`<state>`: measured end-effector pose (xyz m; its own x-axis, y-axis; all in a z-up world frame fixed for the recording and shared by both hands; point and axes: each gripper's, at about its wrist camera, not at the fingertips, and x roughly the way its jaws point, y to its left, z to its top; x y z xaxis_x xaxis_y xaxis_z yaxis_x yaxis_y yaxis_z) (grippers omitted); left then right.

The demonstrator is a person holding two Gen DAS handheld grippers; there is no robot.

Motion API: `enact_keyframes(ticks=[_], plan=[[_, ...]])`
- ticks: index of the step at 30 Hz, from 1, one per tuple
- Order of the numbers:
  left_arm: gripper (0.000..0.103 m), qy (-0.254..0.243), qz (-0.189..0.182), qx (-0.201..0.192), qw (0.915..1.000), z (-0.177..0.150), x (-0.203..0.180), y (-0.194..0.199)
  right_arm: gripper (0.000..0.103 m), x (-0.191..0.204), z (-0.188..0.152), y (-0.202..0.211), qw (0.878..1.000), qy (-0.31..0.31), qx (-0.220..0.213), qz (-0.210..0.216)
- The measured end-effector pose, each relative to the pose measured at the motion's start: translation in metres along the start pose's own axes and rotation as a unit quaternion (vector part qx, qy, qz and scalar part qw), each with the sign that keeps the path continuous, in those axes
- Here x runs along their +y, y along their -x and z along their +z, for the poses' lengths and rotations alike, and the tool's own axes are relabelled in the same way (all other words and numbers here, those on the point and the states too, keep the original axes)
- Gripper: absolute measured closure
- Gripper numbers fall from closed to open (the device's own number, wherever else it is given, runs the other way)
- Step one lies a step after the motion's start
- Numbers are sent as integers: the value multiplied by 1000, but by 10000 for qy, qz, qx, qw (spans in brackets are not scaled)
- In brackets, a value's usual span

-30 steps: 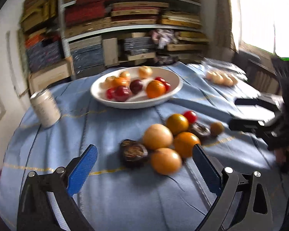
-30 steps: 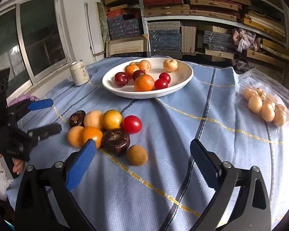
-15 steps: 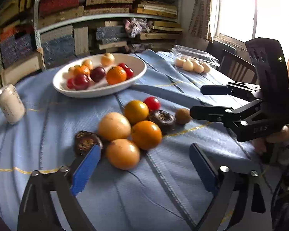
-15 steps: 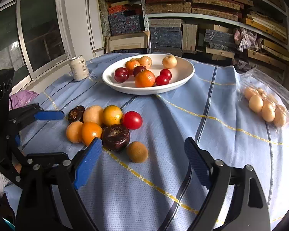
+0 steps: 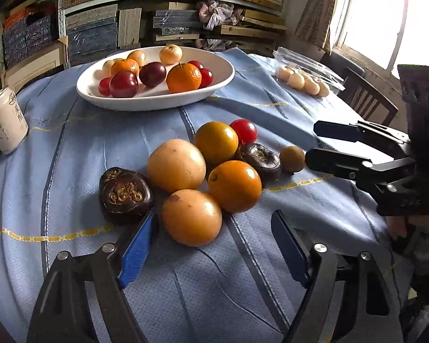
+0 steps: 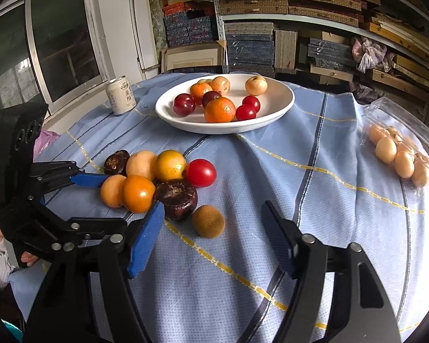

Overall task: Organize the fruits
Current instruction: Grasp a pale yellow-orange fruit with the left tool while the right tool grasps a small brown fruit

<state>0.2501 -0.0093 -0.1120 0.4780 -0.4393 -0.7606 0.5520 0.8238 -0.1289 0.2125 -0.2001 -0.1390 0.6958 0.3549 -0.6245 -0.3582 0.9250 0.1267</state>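
A heap of loose fruit lies on the blue cloth. My left gripper [image 5: 213, 223] is open and its jaws are closing around the nearest orange fruit [image 5: 191, 217]; the left pad is almost at it, the right pad stands well off. A dark brown fruit [image 5: 124, 193] sits just left of that pad. My right gripper [image 6: 211, 208] is open too, its jaws closing on either side of a small brown fruit [image 6: 208, 221] without touching it. Farther back, the white bowl [image 5: 157, 103] holds several oranges, plums and tomatoes. Each gripper shows in the other's view: the right gripper [image 5: 313, 142], the left gripper [image 6: 111, 200].
A drink can [image 5: 5, 123] stands at the cloth's left edge. An opened clear plastic box [image 6: 400, 154] of pale round fruit lies at the right. A wooden chair [image 5: 366, 97] is beyond the table, and stacked shelves fill the back wall. Hands grip both handles.
My left gripper moved in on the heap and tipped down, its jaws narrowing around the nearest orange fruit. The right gripper stayed put while its jaws narrowed around the small brown fruit.
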Motion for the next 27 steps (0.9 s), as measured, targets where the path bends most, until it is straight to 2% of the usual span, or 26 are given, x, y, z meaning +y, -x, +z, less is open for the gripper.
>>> enact_keyframes(ticks=[8,13,18,19,21,27], plan=[[24,-193,544,113,9983,4,-6,-9,36,1,0,-15,9992,-27,386,4],[24,-223,609,135,9978,5,-7,-10,53,3,0,-23,9983,26,576,-102],[22,-285,664,168,9972,5,-9,-12,55,5,-1,-27,9978,70,642,-118],[21,-285,664,172,9972,5,-9,-12,55,5,-1,-27,9978,57,659,-99],[8,-255,715,235,9968,5,-9,-14,55,5,-1,-30,9974,49,709,-76],[7,-50,714,208,9972,6,-2,-13,56,6,0,-31,9975,17,697,-108]])
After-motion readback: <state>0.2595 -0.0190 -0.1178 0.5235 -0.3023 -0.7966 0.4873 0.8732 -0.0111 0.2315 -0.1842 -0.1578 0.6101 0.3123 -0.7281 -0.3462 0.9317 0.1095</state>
